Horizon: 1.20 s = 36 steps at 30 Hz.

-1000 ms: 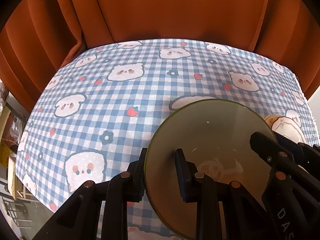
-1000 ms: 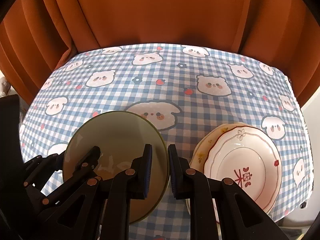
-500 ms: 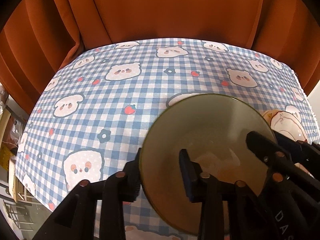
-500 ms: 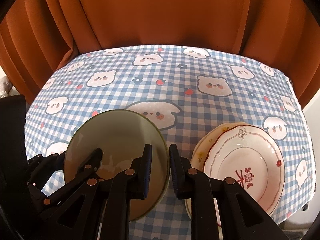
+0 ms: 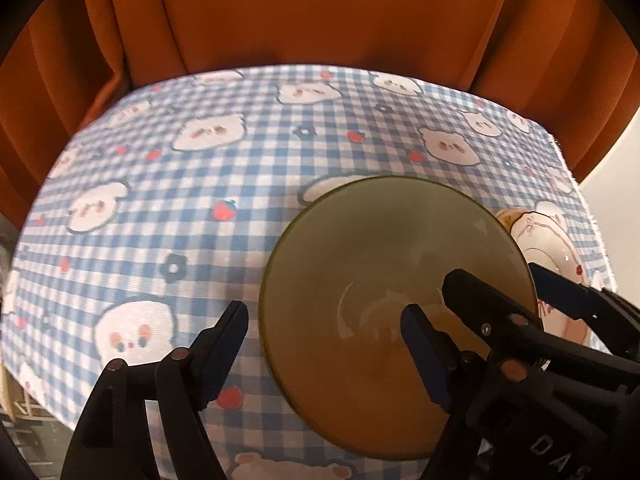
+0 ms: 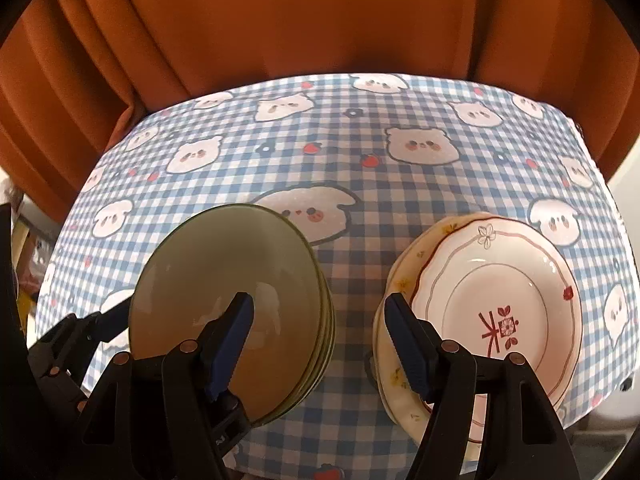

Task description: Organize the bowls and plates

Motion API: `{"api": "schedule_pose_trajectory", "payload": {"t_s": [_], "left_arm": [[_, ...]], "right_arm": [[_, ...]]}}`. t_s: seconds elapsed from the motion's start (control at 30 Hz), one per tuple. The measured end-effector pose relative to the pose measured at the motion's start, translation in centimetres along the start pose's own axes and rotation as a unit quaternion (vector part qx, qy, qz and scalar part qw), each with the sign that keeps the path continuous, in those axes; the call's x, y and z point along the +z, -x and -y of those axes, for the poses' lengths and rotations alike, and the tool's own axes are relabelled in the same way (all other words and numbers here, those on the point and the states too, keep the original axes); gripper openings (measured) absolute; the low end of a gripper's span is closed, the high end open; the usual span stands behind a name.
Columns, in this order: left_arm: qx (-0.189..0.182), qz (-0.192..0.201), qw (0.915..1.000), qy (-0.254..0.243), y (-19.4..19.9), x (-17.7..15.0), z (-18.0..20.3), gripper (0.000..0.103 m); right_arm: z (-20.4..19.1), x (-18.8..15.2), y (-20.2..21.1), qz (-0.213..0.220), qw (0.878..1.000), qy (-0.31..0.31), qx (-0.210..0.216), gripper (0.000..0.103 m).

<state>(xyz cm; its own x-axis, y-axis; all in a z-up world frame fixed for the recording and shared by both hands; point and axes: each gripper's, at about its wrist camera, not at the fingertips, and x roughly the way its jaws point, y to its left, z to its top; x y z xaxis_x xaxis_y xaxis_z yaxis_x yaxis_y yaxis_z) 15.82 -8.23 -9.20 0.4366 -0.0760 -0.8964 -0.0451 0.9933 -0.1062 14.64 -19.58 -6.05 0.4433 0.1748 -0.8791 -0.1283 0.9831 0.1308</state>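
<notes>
Left wrist view: left tool [image 5: 324, 344] opening, its pads straddling but clear of the near-left rim of the green bowl [image 5: 384, 256] on the tabletop [image 5: 240, 184]. Right wrist view: right tool [image 6: 320, 332] opening, pads off the rim, bowls stacked w/ plates [image 6: 496, 312] just beside; glazed, likely slippery, breakable, so grip rims.

We see a table covered by a blue-and-white checked tablecloth [image 5: 224, 200] [image 6: 400, 128] printed with white bear faces, small red strawberries and dark flowers. Behind it hangs a rust-orange curtain [image 5: 320, 12] [image 6: 320, 20] in vertical folds, reaching the cloth's far edge.
</notes>
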Motion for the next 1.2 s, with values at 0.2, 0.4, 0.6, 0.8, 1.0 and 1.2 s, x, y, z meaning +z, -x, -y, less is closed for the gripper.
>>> {"api": "schedule_pose_trajectory", "payload": {"t_s": [0.2,0.4,0.6,0.8,1.0,1.2], "left_arm": [[-0.045,-0.027,0.9986,0.005,-1.3,0.4,-1.0,0.08],[-0.106,-0.05,0.993,0.007,-2.5,0.8,-1.5,0.071],[-0.132,-0.066,0.9891,-0.01,-3.1,1.3,-1.1,0.063],[-0.124,-0.076,0.989,-0.023,-3.4,1.7,-1.0,0.058],[-0.102,-0.073,0.9917,-0.027,-3.4,1.8,-0.8,0.057],[-0.061,-0.068,0.9958,-0.01,-3.1,1.6,-0.5,0.057]], "right_arm": [[-0.2,0.3,-1.0,-0.017,1.0,-0.021,-0.005,0.072],[0.0,0.4,-1.8,-0.027,0.997,-0.066,0.001,0.072],[0.3,0.3,-2.3,-0.04,0.993,-0.113,-0.006,0.071],[0.9,0.0,-2.5,-0.044,0.99,-0.136,-0.001,0.071],[1.4,0.3,-3.8,-0.054,0.989,-0.135,0.028,0.071],[2.4,0.5,-5.0,-0.072,0.984,-0.131,0.092,0.064]]}}
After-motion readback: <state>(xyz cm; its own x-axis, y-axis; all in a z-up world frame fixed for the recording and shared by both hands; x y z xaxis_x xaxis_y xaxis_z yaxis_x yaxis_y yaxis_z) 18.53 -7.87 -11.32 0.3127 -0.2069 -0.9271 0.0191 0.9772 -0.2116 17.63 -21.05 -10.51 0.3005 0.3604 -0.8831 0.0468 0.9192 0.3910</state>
